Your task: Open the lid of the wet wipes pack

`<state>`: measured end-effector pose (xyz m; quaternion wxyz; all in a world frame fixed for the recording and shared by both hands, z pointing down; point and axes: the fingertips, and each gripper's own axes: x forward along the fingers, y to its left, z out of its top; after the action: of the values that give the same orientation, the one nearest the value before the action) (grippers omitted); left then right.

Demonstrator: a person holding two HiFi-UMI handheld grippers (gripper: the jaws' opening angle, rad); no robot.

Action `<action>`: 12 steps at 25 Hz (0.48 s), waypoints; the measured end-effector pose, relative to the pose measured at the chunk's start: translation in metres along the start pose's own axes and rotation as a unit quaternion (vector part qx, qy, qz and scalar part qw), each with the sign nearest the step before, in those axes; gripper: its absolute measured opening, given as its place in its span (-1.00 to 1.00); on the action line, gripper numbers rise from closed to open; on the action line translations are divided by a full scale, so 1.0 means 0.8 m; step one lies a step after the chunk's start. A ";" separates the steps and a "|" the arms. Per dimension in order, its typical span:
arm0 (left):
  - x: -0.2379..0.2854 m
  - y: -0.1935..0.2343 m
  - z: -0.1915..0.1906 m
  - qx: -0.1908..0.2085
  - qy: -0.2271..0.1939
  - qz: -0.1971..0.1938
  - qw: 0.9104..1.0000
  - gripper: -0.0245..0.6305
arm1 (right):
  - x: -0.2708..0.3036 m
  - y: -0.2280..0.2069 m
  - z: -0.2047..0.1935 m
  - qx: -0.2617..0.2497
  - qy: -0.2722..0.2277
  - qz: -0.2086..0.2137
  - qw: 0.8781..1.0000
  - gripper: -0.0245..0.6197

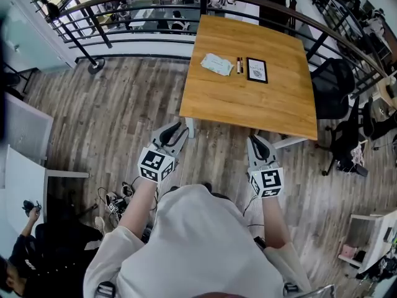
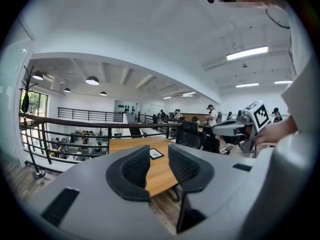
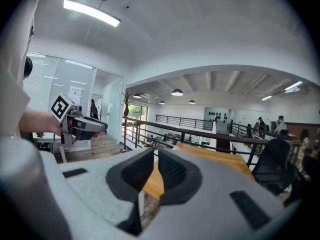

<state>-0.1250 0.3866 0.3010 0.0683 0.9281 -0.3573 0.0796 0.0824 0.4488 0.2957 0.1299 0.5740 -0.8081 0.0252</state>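
The pale, flat wet wipes pack (image 1: 216,63) lies far across the square wooden table (image 1: 248,107), and I judge its lid to be shut. Your left gripper (image 1: 174,130) and right gripper (image 1: 258,143) hover short of the near edge, nearly level. Both are empty, the left's jaws parted and the right's only narrowly. Pin the pack with one gripper and lift the flap with the other.

Wet wipes pack (image 1: 216,64): pale, flat, soft packet lying slightly askew on the bench (image 1: 248,104), well ahead of the left claw (image 1: 175,130) and right claw (image 1: 257,143), touching neither; lid state indiscernible.
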 end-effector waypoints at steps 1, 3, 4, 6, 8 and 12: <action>0.002 -0.003 -0.002 0.000 0.002 0.002 1.000 -0.58 | 0.000 -0.003 -0.003 0.000 0.001 0.004 1.000 -0.88; 0.008 -0.009 -0.005 0.001 0.003 0.004 1.000 -0.54 | 0.000 -0.008 -0.009 -0.001 0.003 0.012 1.000 -0.88; 0.011 -0.012 -0.006 0.001 0.004 0.004 1.000 -0.51 | 0.000 -0.011 -0.011 -0.002 0.004 0.015 1.000 -0.88; 0.016 -0.019 -0.008 0.001 0.005 0.004 1.000 -0.49 | 0.002 -0.016 -0.016 -0.001 0.006 0.021 1.000 -0.88; 0.019 -0.024 -0.013 -0.001 0.009 0.007 1.000 -0.48 | 0.003 -0.020 -0.021 -0.002 0.008 0.027 1.000 -0.88; 0.026 -0.029 -0.023 -0.005 0.016 0.015 1.000 -0.48 | 0.009 -0.026 -0.029 -0.004 0.009 0.037 0.999 -0.88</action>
<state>-0.0961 0.3940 0.3216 0.0775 0.9207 -0.3709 0.0938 0.1037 0.4397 0.3172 0.1389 0.5430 -0.8276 0.0317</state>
